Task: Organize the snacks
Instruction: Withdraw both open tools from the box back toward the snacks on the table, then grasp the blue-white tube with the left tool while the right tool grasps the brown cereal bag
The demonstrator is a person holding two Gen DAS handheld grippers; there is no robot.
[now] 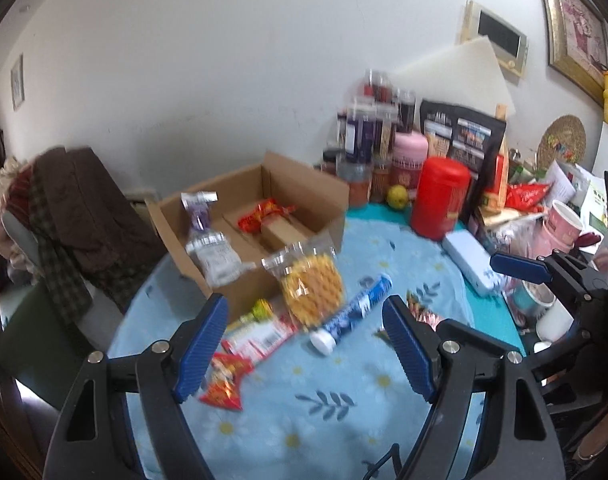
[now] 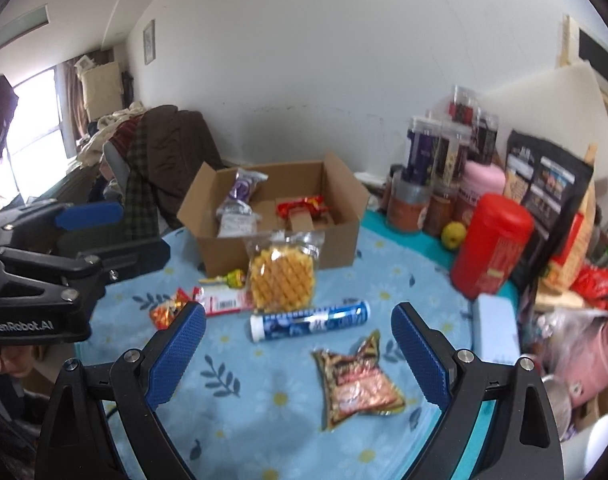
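Observation:
An open cardboard box (image 1: 304, 188) (image 2: 340, 200) stands at the table's far side with a clear purple-printed bag (image 1: 212, 240) (image 2: 238, 204) and a red packet (image 1: 264, 212) (image 2: 300, 204) inside. In front of it lie a bagged waffle (image 1: 310, 286) (image 2: 282, 276), a blue tube (image 1: 354, 308) (image 2: 310, 320), a red-white packet (image 1: 260, 334) (image 2: 224, 300), a small red-orange packet (image 1: 224, 380) (image 2: 166, 312), a lollipop (image 1: 258, 310) (image 2: 228, 279) and a brown-gold packet (image 2: 356, 384). My left gripper (image 1: 304, 348) and right gripper (image 2: 300, 356) are open and empty above the cloth.
A blue floral cloth (image 2: 264, 420) covers the round table. Jars, a red canister (image 1: 438, 196) (image 2: 490, 244), a black bag (image 2: 544, 184), a pale blue box (image 1: 470, 258) (image 2: 498, 328) and pink mugs (image 1: 560, 224) crowd the right. A chair with clothes (image 1: 72, 208) stands left.

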